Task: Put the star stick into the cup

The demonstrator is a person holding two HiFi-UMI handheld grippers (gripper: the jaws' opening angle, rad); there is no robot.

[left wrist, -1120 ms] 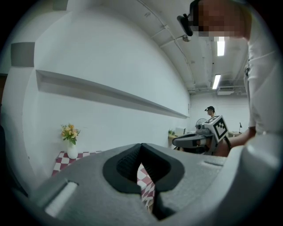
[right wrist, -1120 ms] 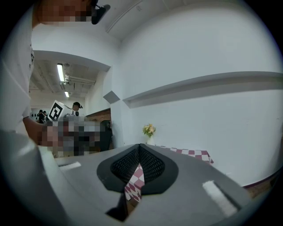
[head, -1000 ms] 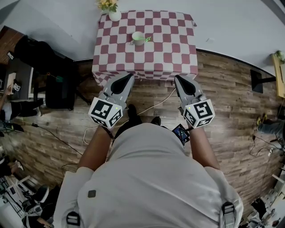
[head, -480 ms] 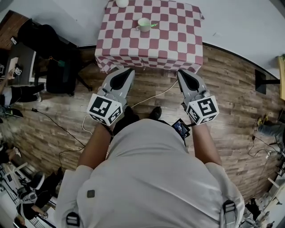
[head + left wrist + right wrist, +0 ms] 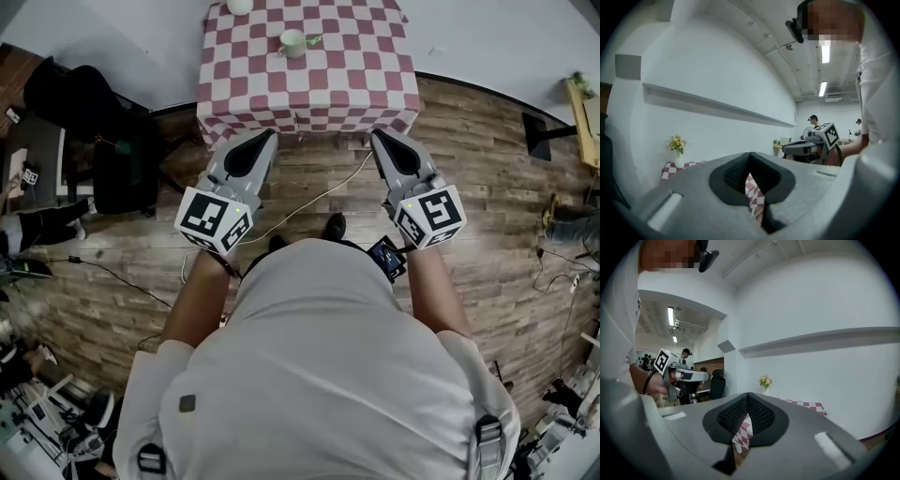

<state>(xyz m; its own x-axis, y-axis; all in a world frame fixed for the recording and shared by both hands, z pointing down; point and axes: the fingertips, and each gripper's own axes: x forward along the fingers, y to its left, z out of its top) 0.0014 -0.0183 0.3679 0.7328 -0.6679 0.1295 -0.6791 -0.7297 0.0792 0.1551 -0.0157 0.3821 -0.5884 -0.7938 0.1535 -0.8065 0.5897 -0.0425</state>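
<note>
I keep the left gripper (image 5: 267, 139) and right gripper (image 5: 379, 139) empty, fingers pressed together (nothing within reach yet); the cup (image 5: 292, 42) and star stick (image 5: 313, 40) sit far across the counter (image 5: 361, 80).

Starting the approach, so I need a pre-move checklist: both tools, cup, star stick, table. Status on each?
1. Left tool empty: ok, jaws together with nothing between them.
2. Right tool empty: ok, jaws together with nothing between them.
3. Jaws open for a grasp: not ok, both tools are shut.
4. Cup upright on the checkered table: ok.
5. Star stick located: ok, green, at the cup's right side. Whether it lies on the cloth or is already in the cup: cannot tell.
6. Tools at the stick: not ok, both are short of the table's near edge.
</note>
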